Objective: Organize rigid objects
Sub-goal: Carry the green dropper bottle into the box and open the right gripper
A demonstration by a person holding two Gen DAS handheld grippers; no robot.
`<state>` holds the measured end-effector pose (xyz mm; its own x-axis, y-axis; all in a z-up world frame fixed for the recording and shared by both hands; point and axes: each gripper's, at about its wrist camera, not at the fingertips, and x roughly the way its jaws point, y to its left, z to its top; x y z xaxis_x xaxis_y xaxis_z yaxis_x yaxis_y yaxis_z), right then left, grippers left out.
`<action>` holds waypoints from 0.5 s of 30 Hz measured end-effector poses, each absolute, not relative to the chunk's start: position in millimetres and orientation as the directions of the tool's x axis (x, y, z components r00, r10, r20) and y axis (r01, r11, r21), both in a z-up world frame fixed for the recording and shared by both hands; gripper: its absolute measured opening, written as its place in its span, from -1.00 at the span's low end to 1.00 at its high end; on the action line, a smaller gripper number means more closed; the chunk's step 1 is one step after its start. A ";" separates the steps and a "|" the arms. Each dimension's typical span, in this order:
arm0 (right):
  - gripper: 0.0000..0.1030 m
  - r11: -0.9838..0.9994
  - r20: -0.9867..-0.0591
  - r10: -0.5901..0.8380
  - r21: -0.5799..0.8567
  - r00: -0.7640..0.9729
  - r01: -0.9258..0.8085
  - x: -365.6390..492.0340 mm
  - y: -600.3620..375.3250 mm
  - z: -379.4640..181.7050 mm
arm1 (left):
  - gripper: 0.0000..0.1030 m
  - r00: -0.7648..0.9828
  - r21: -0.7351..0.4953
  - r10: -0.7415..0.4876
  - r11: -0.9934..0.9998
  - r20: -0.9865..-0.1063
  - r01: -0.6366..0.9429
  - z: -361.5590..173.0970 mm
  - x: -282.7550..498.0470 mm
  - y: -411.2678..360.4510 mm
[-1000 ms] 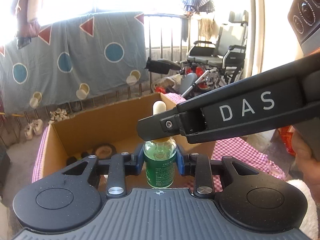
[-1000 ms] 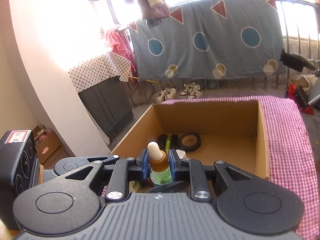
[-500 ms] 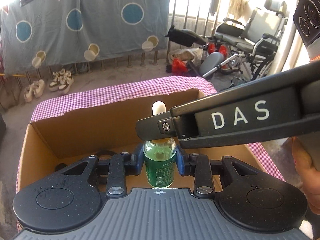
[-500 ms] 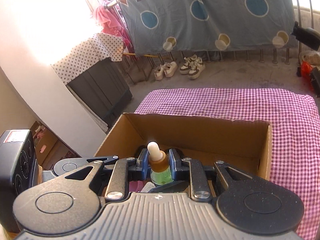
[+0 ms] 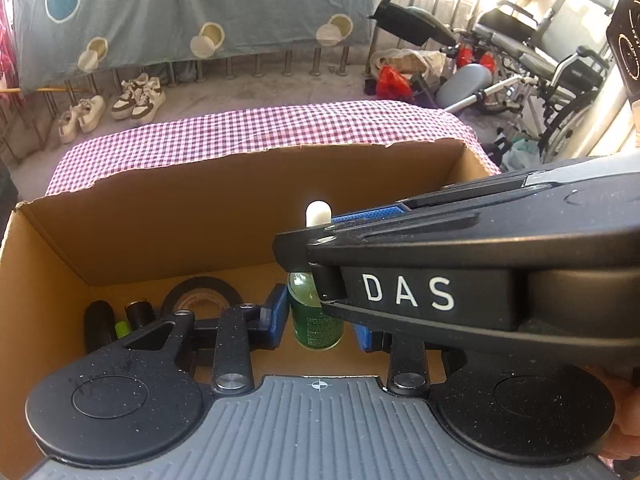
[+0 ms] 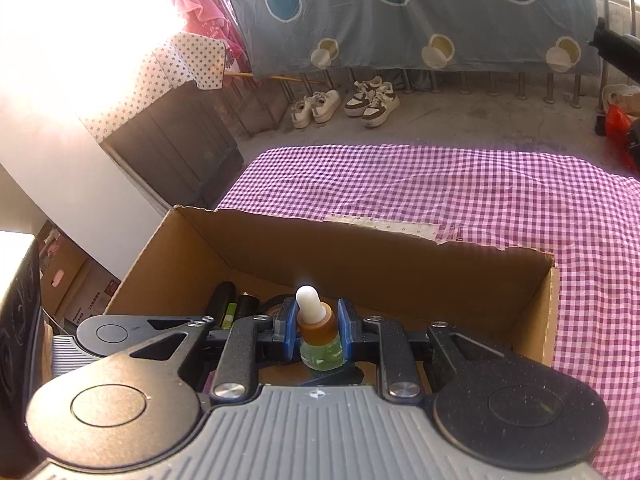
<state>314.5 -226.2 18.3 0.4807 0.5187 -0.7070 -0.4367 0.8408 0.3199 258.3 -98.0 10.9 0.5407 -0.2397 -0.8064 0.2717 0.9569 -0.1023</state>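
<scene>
A green dropper bottle (image 5: 316, 320) with a brown collar and white bulb hangs upright inside an open cardboard box (image 5: 240, 208). My right gripper (image 6: 317, 322) is shut on the bottle (image 6: 322, 354) at its brown collar. In the left wrist view one of its fingers (image 5: 408, 292), marked DAS, crosses in front of the bottle's neck. My left gripper (image 5: 321, 326) flanks the bottle's green body lower down. Its left pad sits against the glass, and a thin gap shows at the right pad. The bottle's base is just above the box floor.
A black tape roll (image 5: 200, 292) and two black cylinders (image 5: 98, 324) lie at the box's far left corner (image 6: 222, 300). The box stands on a table with a pink checked cloth (image 6: 480, 200). Shoes (image 5: 138, 96) and a wheelchair (image 5: 540, 60) stand on the floor beyond.
Both grippers carried the bottle forward and down into the box, and both views tipped downward. The left gripper's pads, tight on the bottle before, now show a small gap on the right.
</scene>
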 end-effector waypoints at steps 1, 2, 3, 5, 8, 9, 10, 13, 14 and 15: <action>-0.54 0.843 -0.708 0.515 0.316 0.484 -0.435 313.7 -225.2 17.8 | -0.33 0.538 -0.103 -0.241 0.956 -0.808 0.273 10.8 258.6 -98.1; -0.53 0.846 -0.708 0.511 0.312 0.487 -0.433 313.8 -225.4 17.2 | -0.32 0.536 -0.106 -0.243 0.956 -0.809 0.274 10.7 258.8 -98.2; -0.53 0.848 -0.712 0.506 0.307 0.487 -0.432 313.8 -224.6 16.5 | -0.30 0.533 -0.110 -0.245 0.956 -0.810 0.273 10.5 259.9 -98.2; -0.50 0.852 -0.721 0.499 0.304 0.481 -0.427 314.5 -223.7 15.0 | -0.28 0.534 -0.112 -0.248 0.955 -0.808 0.274 11.6 259.9 -99.3; -0.51 0.852 -0.710 0.503 0.312 0.493 -0.420 312.4 -226.3 17.0 | -0.08 0.551 -0.103 -0.246 0.955 -0.798 0.277 14.1 258.4 -100.5; -0.51 0.851 -0.705 0.507 0.319 0.497 -0.417 310.8 -227.9 19.3 | 0.10 0.561 -0.096 -0.244 0.955 -0.791 0.279 15.4 257.6 -101.2; -0.50 0.853 -0.701 0.506 0.322 0.502 -0.410 309.1 -229.2 21.8 | 0.18 0.571 -0.088 -0.240 0.956 -0.785 0.282 16.9 255.5 -102.1; -0.50 0.856 -0.685 0.509 0.334 0.521 -0.396 299.1 -236.3 34.0 | 0.22 0.589 -0.070 -0.236 0.955 -0.773 0.290 24.7 247.9 -103.8; -0.50 0.856 -0.675 0.511 0.340 0.532 -0.390 294.1 -240.3 39.4 | 0.23 0.597 -0.075 -0.241 0.954 -0.765 0.289 28.9 244.0 -103.6; -0.50 0.855 -0.661 0.515 0.350 0.545 -0.382 286.6 -245.6 46.2 | 0.27 0.607 -0.080 -0.249 0.953 -0.754 0.292 34.3 239.3 -102.0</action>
<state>286.6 -245.6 46.2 0.5453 0.5149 -0.6614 -0.3824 0.8550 0.3503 239.3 -102.0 34.3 0.6073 -0.2492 -0.7544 0.2918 0.9531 -0.0800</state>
